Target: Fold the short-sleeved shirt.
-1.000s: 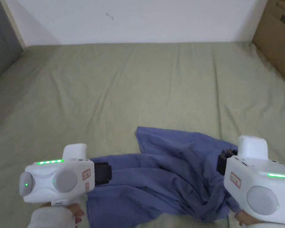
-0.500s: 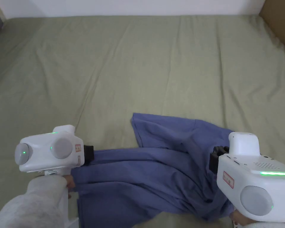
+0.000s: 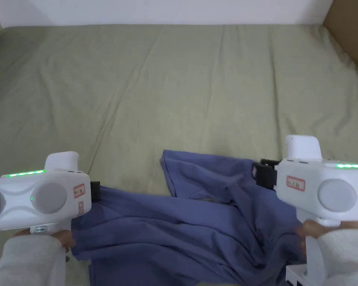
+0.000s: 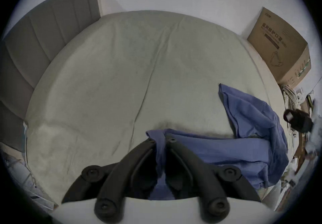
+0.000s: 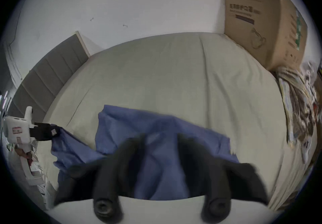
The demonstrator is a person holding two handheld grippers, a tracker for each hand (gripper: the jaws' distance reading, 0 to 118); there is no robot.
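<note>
On the creased green sheet (image 3: 182,85), a rumpled blue shirt (image 3: 197,227).

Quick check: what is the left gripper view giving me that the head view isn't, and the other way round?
Left gripper view: the left gripper with its jaws closed on a fold of the shirt, plus the cardboard box's printed face. Head view: both grippers' white housings, the right gripper at the shirt's far edge, and the person's sleeves. Both: the blue shirt, unfolded, on the green bed sheet.
</note>
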